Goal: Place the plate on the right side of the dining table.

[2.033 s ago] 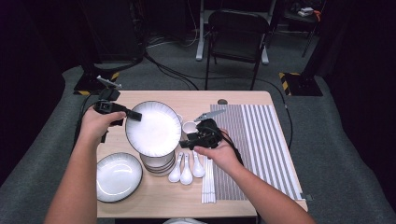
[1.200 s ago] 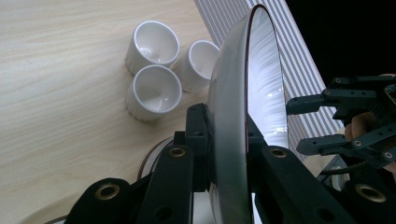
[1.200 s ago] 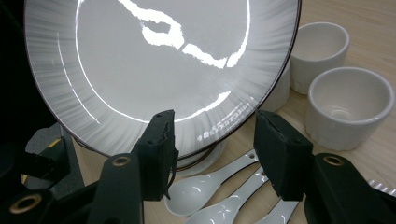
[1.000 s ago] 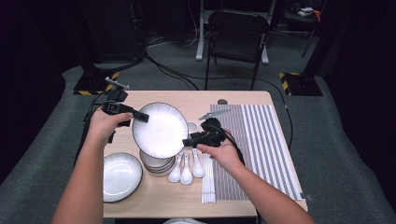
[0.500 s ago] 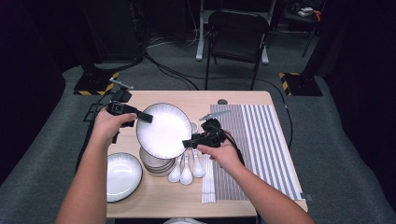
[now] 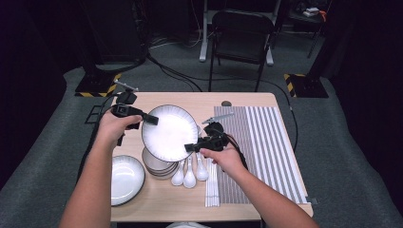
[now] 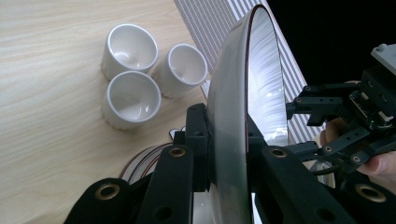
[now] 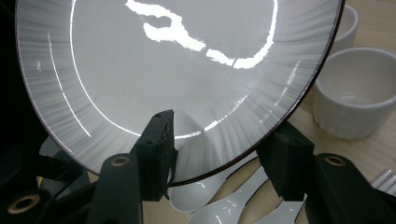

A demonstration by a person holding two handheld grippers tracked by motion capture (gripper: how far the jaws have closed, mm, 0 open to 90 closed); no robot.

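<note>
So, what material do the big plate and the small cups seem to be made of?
Plate: probably glazed ceramic, glossy white with fine grey radial streaks and a dark rim; sharp light reflections show the glaze. Cups: likely white glazed ceramic or porcelain; smooth, shiny insides with soft highlights. Melamine cannot be ruled out.

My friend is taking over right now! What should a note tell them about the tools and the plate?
Left tool: shut on the plate, gripping its rim.
Right tool: open, jaws around the plate's near rim, not clearly pressing.
The plate is held tilted in the air above the stacked bowls. Spoons, three cups and another bowl sit on the table.
Left: probably pass or set down the plate.
</note>
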